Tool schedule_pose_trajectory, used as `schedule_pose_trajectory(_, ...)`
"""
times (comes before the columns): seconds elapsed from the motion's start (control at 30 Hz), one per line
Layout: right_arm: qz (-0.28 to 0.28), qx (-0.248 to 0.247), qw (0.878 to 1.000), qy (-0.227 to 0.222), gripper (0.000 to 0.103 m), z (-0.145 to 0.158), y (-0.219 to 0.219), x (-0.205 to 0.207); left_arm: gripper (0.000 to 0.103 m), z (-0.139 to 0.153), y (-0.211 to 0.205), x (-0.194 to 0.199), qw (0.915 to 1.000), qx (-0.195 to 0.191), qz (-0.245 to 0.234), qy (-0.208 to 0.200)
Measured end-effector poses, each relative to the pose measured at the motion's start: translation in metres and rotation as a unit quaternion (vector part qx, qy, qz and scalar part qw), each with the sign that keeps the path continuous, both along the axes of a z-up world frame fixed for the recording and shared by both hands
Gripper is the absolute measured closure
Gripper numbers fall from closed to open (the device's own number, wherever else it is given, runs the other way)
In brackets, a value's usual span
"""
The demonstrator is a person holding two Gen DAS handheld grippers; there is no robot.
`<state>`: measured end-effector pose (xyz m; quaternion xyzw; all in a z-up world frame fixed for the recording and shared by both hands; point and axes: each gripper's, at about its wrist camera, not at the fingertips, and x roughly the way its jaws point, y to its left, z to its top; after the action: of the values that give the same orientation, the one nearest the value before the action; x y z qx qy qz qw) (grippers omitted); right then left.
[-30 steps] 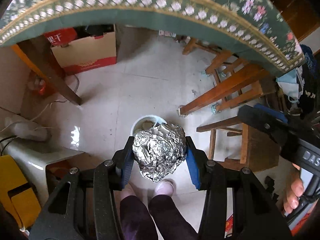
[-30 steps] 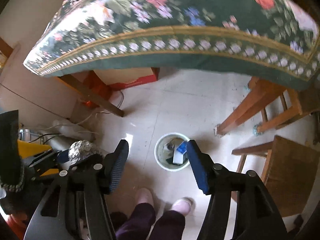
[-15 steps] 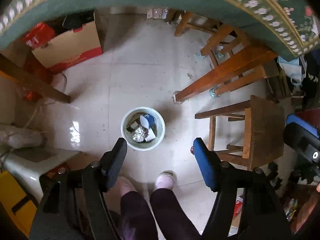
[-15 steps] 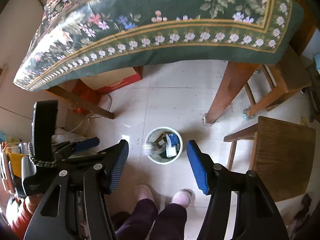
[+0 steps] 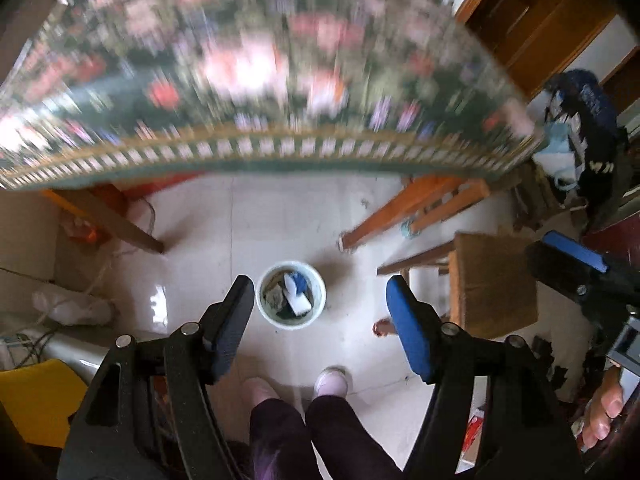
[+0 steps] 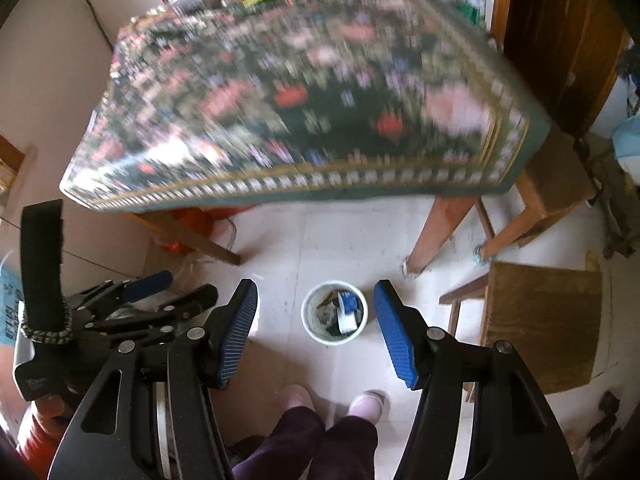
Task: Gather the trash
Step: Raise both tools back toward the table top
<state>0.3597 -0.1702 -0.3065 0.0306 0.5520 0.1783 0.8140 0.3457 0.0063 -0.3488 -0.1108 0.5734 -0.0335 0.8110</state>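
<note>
Both grippers hung empty and spread – left gripper [image 5: 320,328], right gripper [image 6: 316,332] – directly above the white trash bin [image 5: 291,295] holding the crumpled foil ball [image 5: 275,300], table trash lying ahead

Open floor [image 6: 320,240] around bin [image 6: 334,312], clear from above. Far: surface [image 6: 304,120] overhanging, legs [image 6: 436,232] far right and far left. Right: chair [image 6: 544,320] close by. Left: clutter, cables. Near: feet [image 6: 366,402] just short of bin.
</note>
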Motion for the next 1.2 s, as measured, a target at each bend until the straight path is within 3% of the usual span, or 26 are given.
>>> schedule_pose_trajectory(0.33, -0.015, 0.005, 0.995, -0.095, 0.046, 0.112, 0.012, -0.025, 0.036, 0.146, 0.029, -0.020, 0.9921, 0.004, -0.006, -0.125)
schedule_pose_trajectory(0.6, -0.042, 0.006, 0.982, -0.183, 0.046, 0.191, 0.027, -0.050, 0.036, 0.244, 0.044, -0.049, 0.9745, 0.022, -0.029, -0.222)
schedule_pose_trajectory(0.83, -0.060, 0.020, 0.967, -0.246, 0.046, 0.237, 0.031, -0.068, 0.035, 0.297, 0.062, -0.072, 0.9577, 0.021, -0.024, -0.286)
schedule_pose_trajectory(0.97, -0.068, 0.019, 0.961, -0.269, 0.041, 0.252, 0.030, -0.067, 0.027, 0.312, 0.069, -0.071, 0.9508, 0.014, -0.021, -0.309)
schedule_pose_trajectory(1.07, -0.081, 0.025, 0.956, -0.282, 0.026, 0.256, 0.026, -0.058, 0.024, 0.315, 0.068, -0.061, 0.9488, 0.023, -0.024, -0.314)
schedule_pose_trajectory(1.2, -0.083, 0.043, 0.956, -0.279, 0.024, 0.251, 0.021, -0.030, 0.024, 0.310, 0.065, -0.037, 0.9511, 0.021, -0.020, -0.307)
